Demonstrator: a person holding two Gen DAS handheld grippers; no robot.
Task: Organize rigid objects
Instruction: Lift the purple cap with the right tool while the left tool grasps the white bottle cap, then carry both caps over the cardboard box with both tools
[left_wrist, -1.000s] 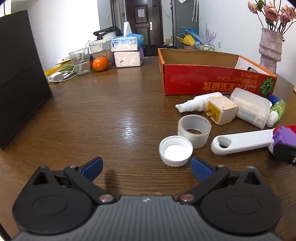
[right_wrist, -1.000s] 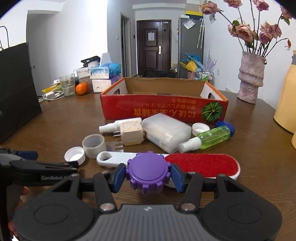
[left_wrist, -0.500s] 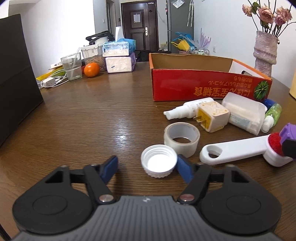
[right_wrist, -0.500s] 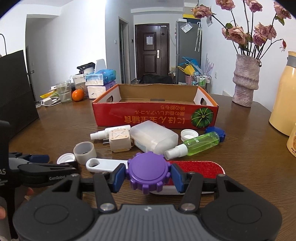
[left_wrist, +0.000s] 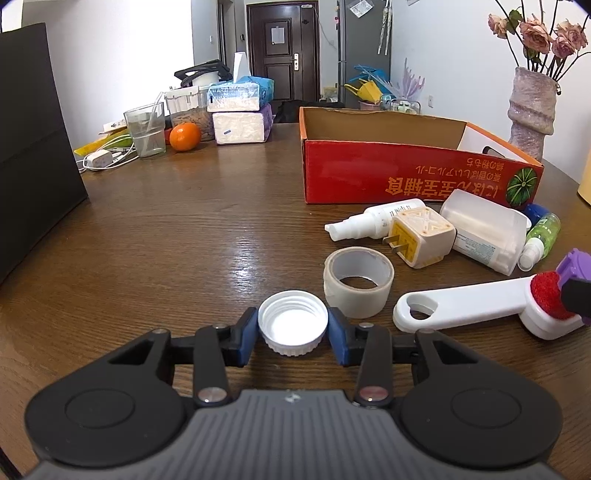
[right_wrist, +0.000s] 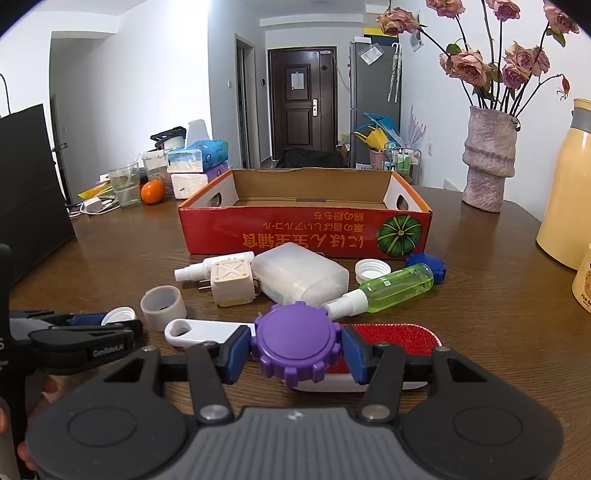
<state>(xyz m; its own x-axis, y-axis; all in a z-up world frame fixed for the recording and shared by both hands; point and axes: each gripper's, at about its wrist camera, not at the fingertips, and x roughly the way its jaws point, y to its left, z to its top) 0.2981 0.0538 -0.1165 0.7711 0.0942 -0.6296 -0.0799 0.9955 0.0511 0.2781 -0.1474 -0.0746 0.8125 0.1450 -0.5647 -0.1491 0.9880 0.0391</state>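
Note:
My left gripper (left_wrist: 293, 330) is shut on a white bottle cap (left_wrist: 293, 321), open side up, low over the wooden table (left_wrist: 184, 229). My right gripper (right_wrist: 295, 347) is shut on a purple gear-shaped lid (right_wrist: 295, 341), held above a red lint brush with a white handle (right_wrist: 391, 338). The left gripper also shows in the right wrist view (right_wrist: 92, 325). A tape roll (left_wrist: 358, 282), a cream plug adapter (left_wrist: 421, 236), a white spray bottle (left_wrist: 362, 219), a translucent box (left_wrist: 484, 230) and a green spray bottle (right_wrist: 391, 286) lie in front of the open red cardboard box (right_wrist: 306, 236).
A second white cap (right_wrist: 371, 269) and a blue cap (right_wrist: 428, 266) lie by the red box. A vase of roses (right_wrist: 487, 162) and a yellow flask (right_wrist: 569, 184) stand right. A black bag (left_wrist: 33, 129), glass (left_wrist: 146, 129), orange (left_wrist: 184, 136) and tissue packs (left_wrist: 240, 110) sit far left.
My left gripper moved forward and right over the white cap and closed on it. My right gripper kept hold of the purple lid and rose a little.

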